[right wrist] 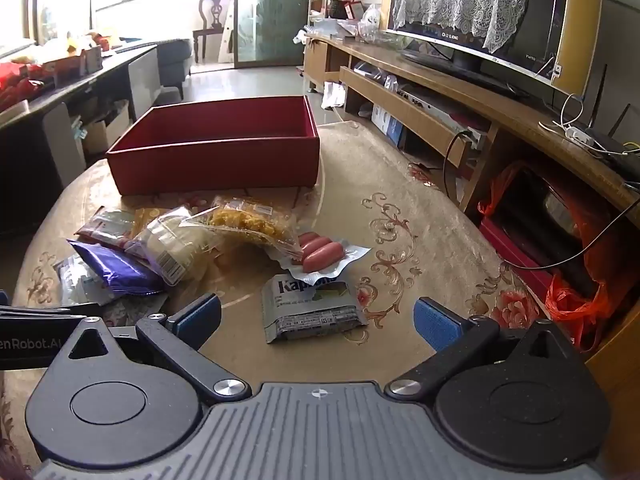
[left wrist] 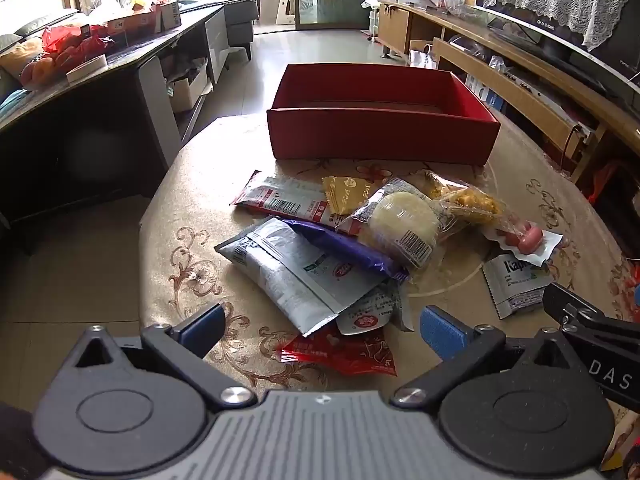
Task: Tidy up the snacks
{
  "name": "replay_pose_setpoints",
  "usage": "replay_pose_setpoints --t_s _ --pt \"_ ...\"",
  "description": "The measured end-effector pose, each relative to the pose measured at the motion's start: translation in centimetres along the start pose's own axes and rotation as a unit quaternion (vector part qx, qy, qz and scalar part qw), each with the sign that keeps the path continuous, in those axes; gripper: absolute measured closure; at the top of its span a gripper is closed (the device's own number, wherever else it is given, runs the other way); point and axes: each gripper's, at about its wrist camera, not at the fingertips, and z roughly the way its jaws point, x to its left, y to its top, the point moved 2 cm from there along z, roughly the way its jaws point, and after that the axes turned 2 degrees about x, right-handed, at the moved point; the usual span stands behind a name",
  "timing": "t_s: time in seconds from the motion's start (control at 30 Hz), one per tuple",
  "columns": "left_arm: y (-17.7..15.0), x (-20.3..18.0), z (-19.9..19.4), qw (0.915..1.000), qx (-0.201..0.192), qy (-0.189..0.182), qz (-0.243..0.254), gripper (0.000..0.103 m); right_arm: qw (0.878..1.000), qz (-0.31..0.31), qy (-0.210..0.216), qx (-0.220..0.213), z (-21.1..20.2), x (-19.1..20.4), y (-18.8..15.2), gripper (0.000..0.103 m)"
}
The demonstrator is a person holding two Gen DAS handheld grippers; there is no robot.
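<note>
An open red box (left wrist: 380,140) stands at the far side of the round table; the right wrist view shows it too (right wrist: 216,168). Before it lies a heap of snack packets: a silver packet (left wrist: 296,276), a purple bar (left wrist: 344,248), a clear-wrapped round cake (left wrist: 400,220), a yellow snack bag (left wrist: 468,200), packed sausages (left wrist: 524,240) and a red packet (left wrist: 344,354). A grey "Kap" packet (right wrist: 310,308) lies just ahead of my right gripper (right wrist: 316,320), which is open and empty. My left gripper (left wrist: 320,328) is open and empty above the red packet.
The table (right wrist: 420,248) has a beige floral cloth. A dark sideboard (left wrist: 100,92) stands to the left, a wooden TV bench (right wrist: 460,92) with a screen to the right. An orange bag (right wrist: 576,300) sits on the floor at the right.
</note>
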Motion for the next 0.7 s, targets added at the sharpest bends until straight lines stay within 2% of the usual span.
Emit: replay_pose_setpoints --t_s 0.7 --pt "-0.46 -0.25 0.61 0.9999 0.01 0.006 0.008 0.003 1.0 -0.008 -0.004 0.018 0.71 0.19 -0.35 0.0"
